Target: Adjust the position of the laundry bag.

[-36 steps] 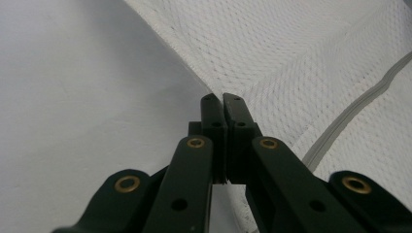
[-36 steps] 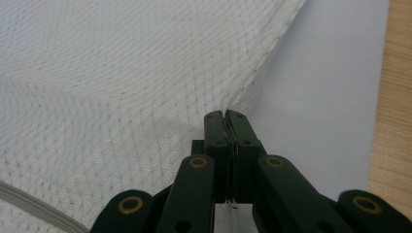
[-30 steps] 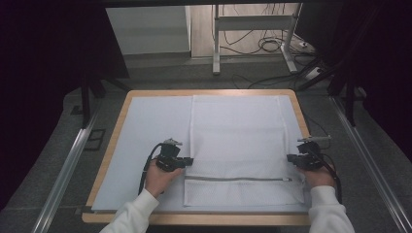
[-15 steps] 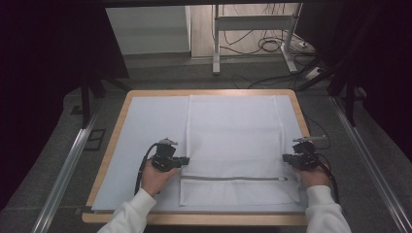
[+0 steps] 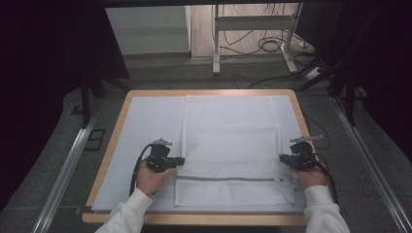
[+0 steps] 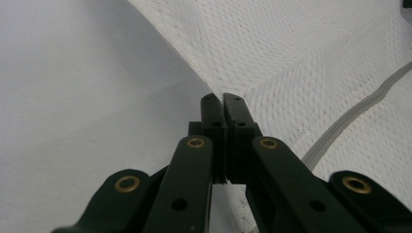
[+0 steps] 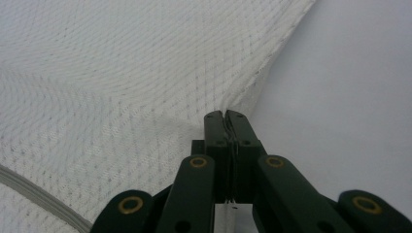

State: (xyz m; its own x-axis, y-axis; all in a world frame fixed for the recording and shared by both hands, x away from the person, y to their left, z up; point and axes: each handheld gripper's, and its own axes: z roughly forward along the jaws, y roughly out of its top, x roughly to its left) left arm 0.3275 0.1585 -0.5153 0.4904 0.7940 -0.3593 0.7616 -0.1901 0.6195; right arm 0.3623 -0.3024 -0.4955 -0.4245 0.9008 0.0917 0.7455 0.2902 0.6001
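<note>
White mesh laundry bag (image 5: 233,145) with grey zipper (image 5: 228,179) lies flat on the pale table mat (image 5: 145,126). Left gripper (image 5: 180,161) is clamped on the bag's left edge. Right gripper (image 5: 283,158) is clamped on its right edge.

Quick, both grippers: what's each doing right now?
Left gripper: shut on the mesh bag, left edge.
Right gripper: shut on the mesh bag, right edge.

1 mesh bag (image 5: 233,141), 1 zip (image 5: 228,179), 2 grippers, 1 table (image 5: 114,126).

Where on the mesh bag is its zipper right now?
In the high view, the zipper runs across the bag near its front edge, between the left tongs and right tongs.
</note>
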